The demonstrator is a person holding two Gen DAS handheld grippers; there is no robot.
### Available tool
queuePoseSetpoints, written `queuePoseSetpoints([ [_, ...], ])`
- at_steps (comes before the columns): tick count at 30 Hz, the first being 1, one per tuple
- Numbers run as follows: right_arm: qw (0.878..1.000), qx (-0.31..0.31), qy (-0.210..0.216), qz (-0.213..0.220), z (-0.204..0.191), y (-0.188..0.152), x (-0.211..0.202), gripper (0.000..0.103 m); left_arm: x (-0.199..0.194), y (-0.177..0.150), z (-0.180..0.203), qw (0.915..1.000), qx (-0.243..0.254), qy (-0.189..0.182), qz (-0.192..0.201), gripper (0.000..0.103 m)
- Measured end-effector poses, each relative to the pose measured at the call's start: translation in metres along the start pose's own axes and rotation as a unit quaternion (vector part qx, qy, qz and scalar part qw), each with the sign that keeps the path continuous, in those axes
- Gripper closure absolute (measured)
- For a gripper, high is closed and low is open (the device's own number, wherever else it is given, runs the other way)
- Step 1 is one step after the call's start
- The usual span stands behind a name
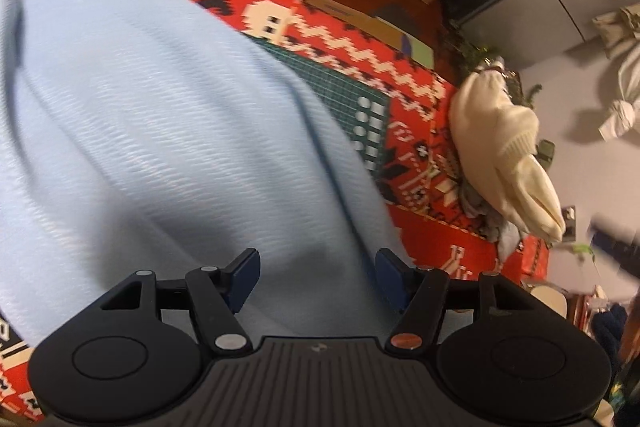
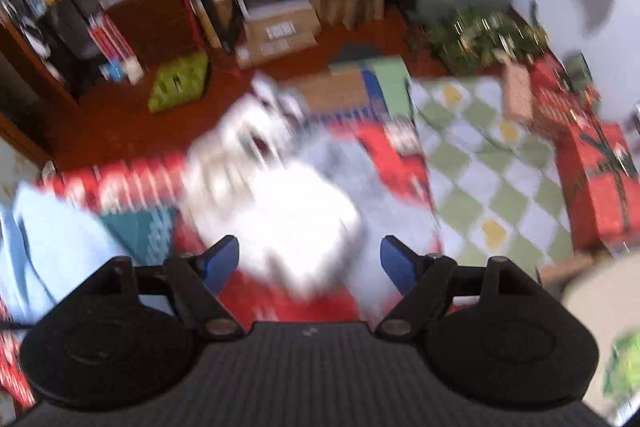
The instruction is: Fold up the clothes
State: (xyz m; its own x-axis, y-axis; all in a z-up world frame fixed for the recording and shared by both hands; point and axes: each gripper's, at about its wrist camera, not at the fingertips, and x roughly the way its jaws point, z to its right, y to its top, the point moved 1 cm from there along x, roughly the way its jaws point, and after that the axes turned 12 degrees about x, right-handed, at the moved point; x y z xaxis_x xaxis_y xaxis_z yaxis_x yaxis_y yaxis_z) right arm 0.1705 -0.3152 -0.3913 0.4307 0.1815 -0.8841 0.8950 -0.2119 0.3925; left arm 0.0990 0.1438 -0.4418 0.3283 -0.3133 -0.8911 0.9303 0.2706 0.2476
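Left gripper [image 1: 318, 277] jaws apart, pads clear of the pale blue garment [image 1: 152, 131] bunched just ahead of them on the red patterned cloth [image 1: 408, 83]. Right gripper [image 2: 310, 263] jaws wide, nothing clamped, above a blurred white garment [image 2: 292, 211]; cream sweater [image 1: 508, 155] heaped at the cloth's edge. No legible labels or text; box print [image 2: 280, 31] too smeared.

1. The light blue garment [image 1: 140, 131] is cloth with a fine ribbed weave, matt and soft.
2. The red patterned cover [image 1: 416, 91] looks like matt knitted or printed fabric.
3. The cream garment [image 1: 504, 147] is thick knit, ribbed at its cuff.
4. The left gripper [image 1: 316, 283] is matt black plastic; its fingers [image 1: 244, 279] are smooth blue.
5. The floor [image 2: 132, 123] looks like glossy reddish wood.
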Motion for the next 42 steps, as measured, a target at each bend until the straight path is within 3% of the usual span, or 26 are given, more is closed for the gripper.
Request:
queuePoseSetpoints([
  [3, 0.998, 0.016, -0.039, -0.054, 0.041, -0.042, 0.009, 0.025, 0.012, 0.009, 0.012, 0.9998, 0.008, -0.015, -0.008, 0.040],
  [6, 0.994, 0.051, -0.041, -0.091, 0.071, -0.071, 0.026, 0.029, 0.028, 0.020, 0.025, 0.9993, 0.024, -0.024, -0.016, 0.038],
  [11, 0.991, 0.073, -0.035, -0.108, 0.090, -0.091, 0.049, 0.033, 0.065, 0.031, 0.042, 0.9972, 0.047, -0.018, -0.056, 0.038],
  [13, 0.989, 0.091, -0.018, -0.112, 0.095, -0.094, 0.056, 0.041, 0.078, 0.032, 0.044, 0.9961, 0.048, -0.011, -0.073, 0.038],
  [14, 0.989, 0.100, -0.005, -0.113, 0.096, -0.096, 0.058, 0.050, 0.084, 0.032, 0.044, 0.9956, 0.047, -0.007, -0.081, 0.041],
  [15, 0.988, 0.108, 0.007, -0.114, 0.096, -0.097, 0.059, 0.067, 0.089, 0.031, 0.043, 0.9953, 0.045, -0.005, -0.086, 0.042],
  [16, 0.988, 0.109, 0.009, -0.110, 0.095, -0.098, 0.059, 0.072, 0.093, 0.031, 0.043, 0.9951, 0.040, -0.003, -0.090, 0.046],
  [18, 0.989, 0.114, 0.006, -0.096, 0.092, -0.099, 0.054, 0.077, 0.100, 0.032, 0.040, 0.9953, 0.027, 0.000, -0.094, 0.073],
  [19, 0.989, 0.118, 0.005, -0.088, 0.090, -0.100, 0.051, 0.078, 0.102, 0.032, 0.039, 0.9953, 0.018, -0.001, -0.095, 0.100],
  [23, 0.983, 0.178, -0.006, -0.039, 0.102, -0.098, 0.027, 0.085, 0.093, 0.044, 0.043, 0.9973, -0.024, -0.041, -0.057, 0.099],
  [26, 0.965, 0.261, -0.013, 0.001, 0.124, -0.097, 0.015, 0.086, 0.093, 0.063, 0.053, 0.9956, -0.050, -0.069, -0.039, 0.095],
  [30, 0.945, 0.321, -0.046, 0.029, 0.142, -0.098, 0.025, 0.087, 0.112, 0.082, 0.070, 0.9963, -0.043, -0.057, -0.048, 0.083],
  [34, 0.938, 0.331, -0.083, 0.059, 0.142, -0.100, 0.036, 0.087, 0.107, 0.094, 0.090, 0.9974, 0.031, -0.061, -0.022, 0.060],
  [37, 0.936, 0.330, -0.103, 0.067, 0.139, -0.104, 0.043, 0.086, 0.100, 0.093, 0.099, 0.9945, 0.094, -0.044, -0.016, 0.059],
  [39, 0.937, 0.319, -0.121, 0.074, 0.136, -0.103, 0.043, 0.075, 0.097, 0.087, 0.101, 0.9912, 0.127, -0.031, -0.020, 0.060],
  [42, 0.937, 0.309, -0.135, 0.086, 0.142, -0.097, 0.025, 0.073, 0.089, 0.074, 0.105, 0.9852, 0.165, -0.036, -0.030, 0.060],
])
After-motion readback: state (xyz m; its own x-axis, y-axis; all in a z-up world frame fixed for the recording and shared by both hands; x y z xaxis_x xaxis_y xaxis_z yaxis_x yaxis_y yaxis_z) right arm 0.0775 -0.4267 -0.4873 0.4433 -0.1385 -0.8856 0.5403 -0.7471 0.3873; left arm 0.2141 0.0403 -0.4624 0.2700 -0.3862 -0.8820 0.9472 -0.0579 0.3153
